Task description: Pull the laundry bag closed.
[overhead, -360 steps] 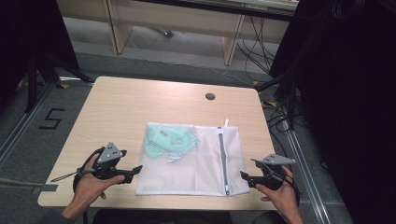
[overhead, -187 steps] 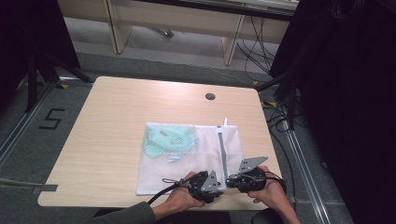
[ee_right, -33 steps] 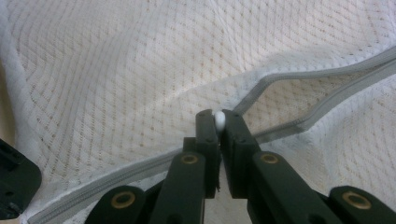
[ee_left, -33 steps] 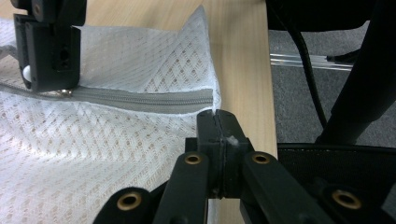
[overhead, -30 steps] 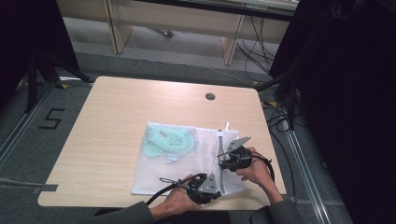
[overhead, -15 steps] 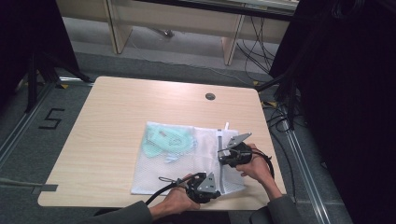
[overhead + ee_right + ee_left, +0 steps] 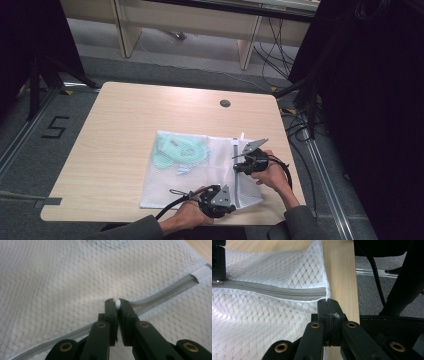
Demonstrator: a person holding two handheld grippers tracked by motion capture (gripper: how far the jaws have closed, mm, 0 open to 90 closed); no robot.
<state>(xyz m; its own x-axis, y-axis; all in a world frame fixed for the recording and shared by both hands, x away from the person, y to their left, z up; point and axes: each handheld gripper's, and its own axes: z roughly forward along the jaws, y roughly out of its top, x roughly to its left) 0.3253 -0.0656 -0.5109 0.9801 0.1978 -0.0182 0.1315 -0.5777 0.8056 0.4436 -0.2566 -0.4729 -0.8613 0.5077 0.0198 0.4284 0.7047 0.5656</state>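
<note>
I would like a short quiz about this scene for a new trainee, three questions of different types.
1. True or false: the right tongs pinch the white zipper pull.
2. What do the left tongs grip? A) a cable B) the corner of the mesh bag at the zipper's end C) the table edge
3. Fill in: the green item lies ____ the bag.

Key: 1 true; 2 B; 3 inside.
</note>
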